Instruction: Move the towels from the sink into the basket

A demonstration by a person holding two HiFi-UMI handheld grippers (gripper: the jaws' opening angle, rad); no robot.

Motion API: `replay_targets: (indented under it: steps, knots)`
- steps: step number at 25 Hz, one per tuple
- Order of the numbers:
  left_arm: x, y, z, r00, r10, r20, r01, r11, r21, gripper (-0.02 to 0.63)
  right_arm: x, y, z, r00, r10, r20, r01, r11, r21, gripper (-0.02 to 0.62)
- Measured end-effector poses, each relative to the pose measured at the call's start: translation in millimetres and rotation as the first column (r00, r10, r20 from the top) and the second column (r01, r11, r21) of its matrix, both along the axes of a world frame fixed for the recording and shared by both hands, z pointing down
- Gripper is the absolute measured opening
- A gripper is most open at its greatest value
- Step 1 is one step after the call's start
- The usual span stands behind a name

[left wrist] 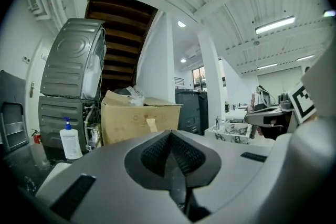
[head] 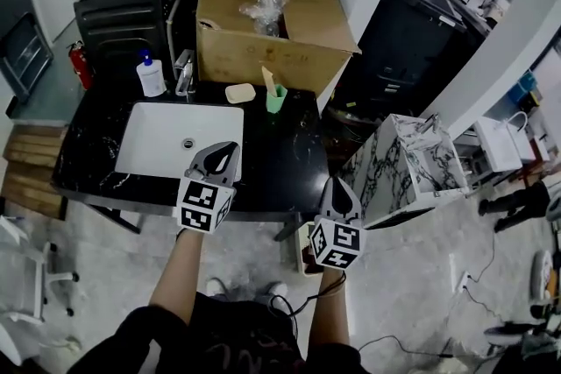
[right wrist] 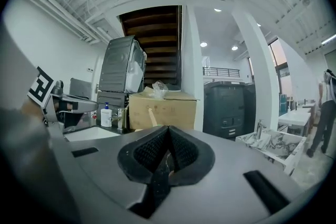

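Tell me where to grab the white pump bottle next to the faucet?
Best grip the white pump bottle by its body, below the blue pump, coming level from the front. It stands upright behind the sink, the pump is narrow, and the faucet stands close beside it.

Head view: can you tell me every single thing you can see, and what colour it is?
sink: 1, white, in the counter
counter: 1, black, middle
pump bottle: 1, white, behind the sink
faucet: 1, silver, behind the sink
cup: 1, green, on the counter
block: 1, beige, beside the cup
cardboard box: 1, brown, behind the counter
plastic bag: 1, clear, atop the box
fire extinguisher: 1, red, far left
left gripper: 1, grey, by the sink's front edge, jaws shut, empty
right gripper: 1, grey, off the counter's right corner, jaws shut, empty
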State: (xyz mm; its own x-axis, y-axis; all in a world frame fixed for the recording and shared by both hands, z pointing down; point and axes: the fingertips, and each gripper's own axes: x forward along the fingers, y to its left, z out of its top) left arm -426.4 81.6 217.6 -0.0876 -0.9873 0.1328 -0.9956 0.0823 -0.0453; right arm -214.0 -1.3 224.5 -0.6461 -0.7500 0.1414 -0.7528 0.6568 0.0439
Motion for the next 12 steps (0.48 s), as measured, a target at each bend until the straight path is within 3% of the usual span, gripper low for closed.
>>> replay_targets:
  steps: [12]
  knots:
    - [16.4,7.1,-16.2,0.995,-0.101,-0.004,0.102,0.995,0.018,0.015,10.2,-19.3,-20.3,0.994,-0.112,0.002,0.112,0.993,0.028,0.014]
